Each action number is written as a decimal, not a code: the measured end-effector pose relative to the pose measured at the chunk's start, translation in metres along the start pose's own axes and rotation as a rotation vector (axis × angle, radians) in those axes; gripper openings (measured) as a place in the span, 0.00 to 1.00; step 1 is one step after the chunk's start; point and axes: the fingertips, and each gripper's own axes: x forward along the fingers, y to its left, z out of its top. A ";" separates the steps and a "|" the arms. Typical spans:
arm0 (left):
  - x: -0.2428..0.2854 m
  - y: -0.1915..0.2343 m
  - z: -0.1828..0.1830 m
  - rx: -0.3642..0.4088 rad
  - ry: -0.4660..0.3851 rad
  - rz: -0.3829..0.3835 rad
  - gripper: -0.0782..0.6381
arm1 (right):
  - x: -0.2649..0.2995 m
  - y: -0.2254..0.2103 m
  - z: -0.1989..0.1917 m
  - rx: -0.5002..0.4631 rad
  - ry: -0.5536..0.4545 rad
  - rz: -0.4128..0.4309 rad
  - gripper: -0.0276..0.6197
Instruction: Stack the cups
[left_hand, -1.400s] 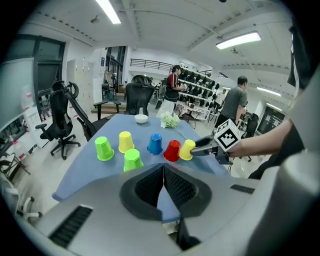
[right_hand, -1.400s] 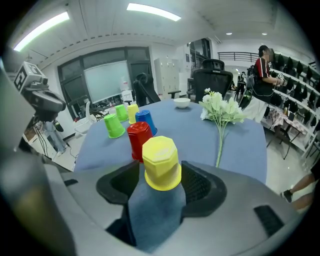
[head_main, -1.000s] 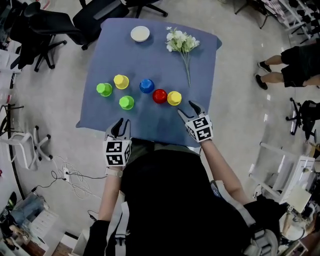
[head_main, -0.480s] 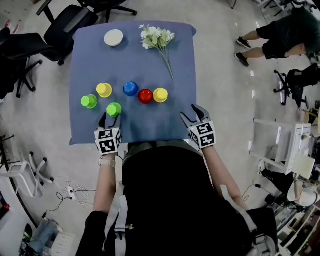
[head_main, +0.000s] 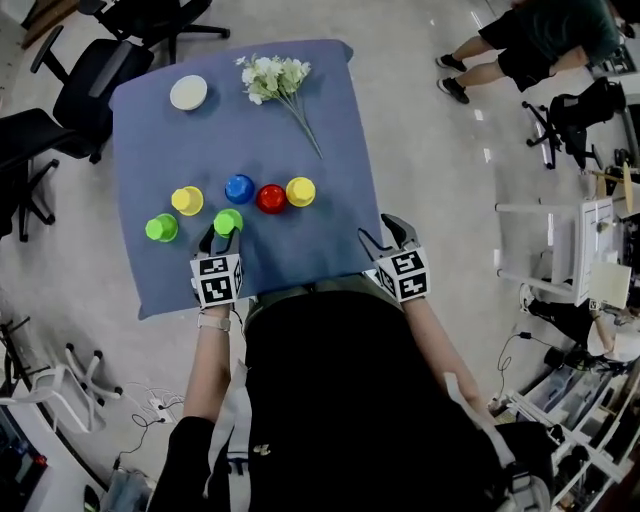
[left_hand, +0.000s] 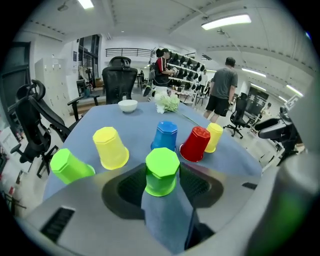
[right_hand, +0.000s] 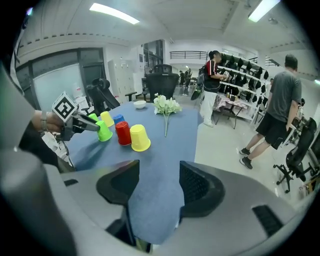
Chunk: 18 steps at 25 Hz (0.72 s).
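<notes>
Six upside-down cups stand on the blue-clothed table (head_main: 300, 140): two green, two yellow, one blue (head_main: 239, 188) and one red (head_main: 271, 198). The near green cup (head_main: 228, 221) (left_hand: 161, 172) stands between the jaws of my left gripper (head_main: 222, 235) (left_hand: 162, 184). Those jaws are closing round it, the pads near its sides, and the cup still rests on the cloth. The other green cup (head_main: 160, 228) and a yellow cup (head_main: 187, 200) stand to its left. My right gripper (head_main: 380, 232) (right_hand: 159, 182) hangs open and empty over the front right edge, with the second yellow cup (head_main: 300, 191) ahead of it on the left.
A white bowl (head_main: 188, 92) and a bunch of white flowers (head_main: 275, 75) lie at the far side of the table. Black office chairs (head_main: 90, 70) stand beyond the far left corner. A person (head_main: 500, 40) stands off to the far right.
My left gripper has moved forward to the near green cup, which now sits between its jaws. The right gripper has stayed by the front edge. The head view has shifted.
</notes>
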 end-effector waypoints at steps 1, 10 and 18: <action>0.003 -0.003 0.003 0.010 -0.001 -0.010 0.41 | -0.002 -0.001 -0.001 0.007 -0.001 -0.009 0.44; 0.023 -0.019 0.022 0.089 0.003 -0.077 0.41 | -0.018 -0.009 -0.017 0.082 0.002 -0.084 0.44; 0.032 -0.033 0.030 0.133 -0.002 -0.126 0.41 | -0.027 -0.011 -0.028 0.125 0.004 -0.120 0.44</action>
